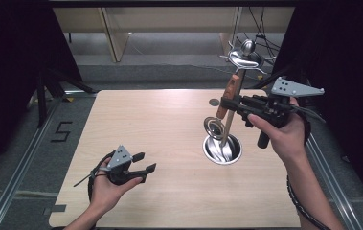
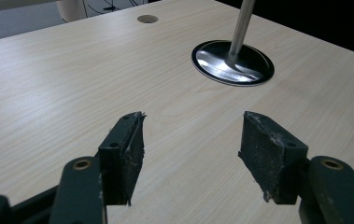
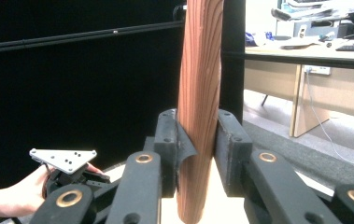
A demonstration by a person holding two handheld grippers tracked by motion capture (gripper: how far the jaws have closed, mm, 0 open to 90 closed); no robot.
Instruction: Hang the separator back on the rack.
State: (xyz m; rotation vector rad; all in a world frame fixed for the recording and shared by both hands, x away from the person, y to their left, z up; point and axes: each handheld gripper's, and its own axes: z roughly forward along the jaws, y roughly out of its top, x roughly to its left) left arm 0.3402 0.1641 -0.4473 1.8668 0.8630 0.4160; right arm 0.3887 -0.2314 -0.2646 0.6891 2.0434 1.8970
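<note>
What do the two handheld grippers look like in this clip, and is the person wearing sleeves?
Both the left gripper and the right gripper are black, each topped by a grey three-cornered plate with small holes. Brass-coloured pivot pins show on the jaw links. A black cable trails from each. The forearms are bare, with no sleeves visible.

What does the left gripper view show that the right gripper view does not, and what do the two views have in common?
From the left gripper view: the left gripper has its jaws open with nothing between them, over the table. Beyond it stand a round metal base with a pole rising from it, and there is a small hole in the table.
From the right gripper view: the right gripper is shut on an upright wooden handle, with an office desk behind.
Shared: the light wooden table and the left gripper, seen farther off in a hand in the right gripper view.
</note>
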